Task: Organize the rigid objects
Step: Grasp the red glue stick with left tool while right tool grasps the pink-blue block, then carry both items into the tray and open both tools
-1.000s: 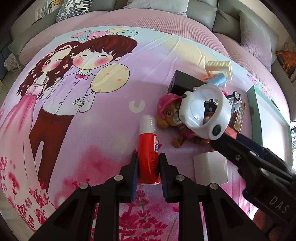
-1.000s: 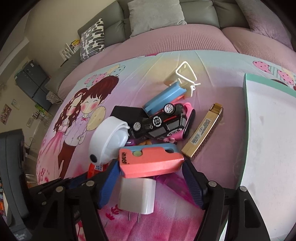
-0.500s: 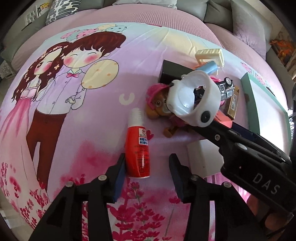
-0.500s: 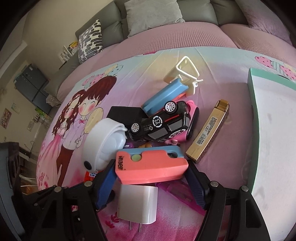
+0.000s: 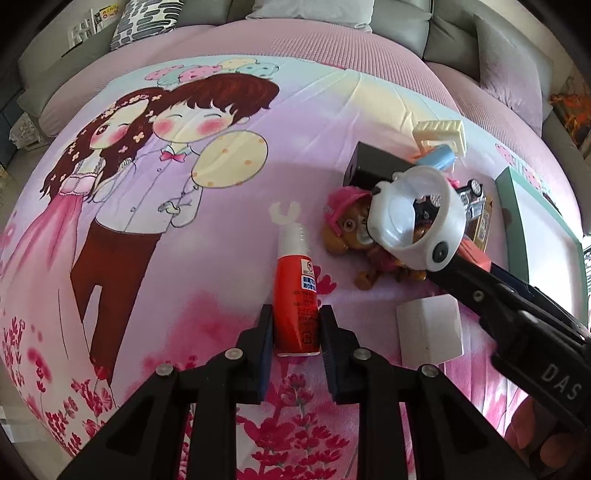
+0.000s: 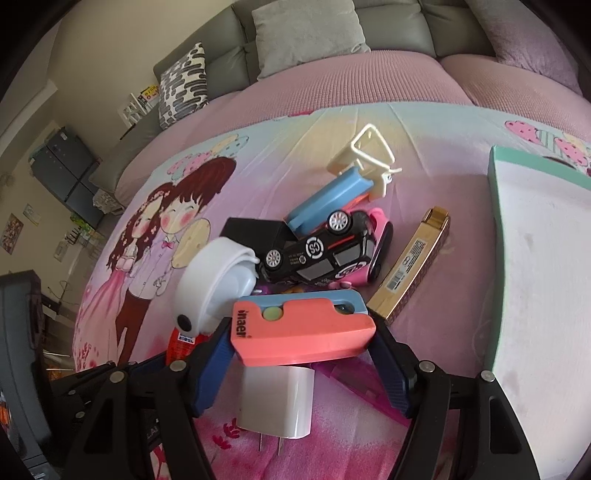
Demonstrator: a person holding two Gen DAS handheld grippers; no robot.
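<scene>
A red bottle (image 5: 297,291) with a white neck lies on the printed bedsheet. My left gripper (image 5: 295,314) has its jaws closing on the bottle's lower end, and both pads touch its sides. My right gripper (image 6: 301,332) is shut on a coral and blue block (image 6: 295,325), held crosswise just above a white charger plug (image 6: 275,402). A white round shell (image 6: 218,280) rests against its left finger. Behind the block sits a pile: a black toy car (image 6: 317,251), a blue bar (image 6: 327,199), a cream frame (image 6: 369,158) and a black box (image 6: 251,236).
A gold box (image 6: 413,266) lies right of the pile. A teal-rimmed white tray (image 6: 495,221) stands at the right edge. A pup toy (image 5: 347,221) in a pink cap lies beside the bottle. Grey sofa cushions (image 6: 306,33) line the back.
The left jaws let go of the red bottle, spread wide, then closed on its lower end again. The right gripper kept its hold on the coral block and barely moved.
</scene>
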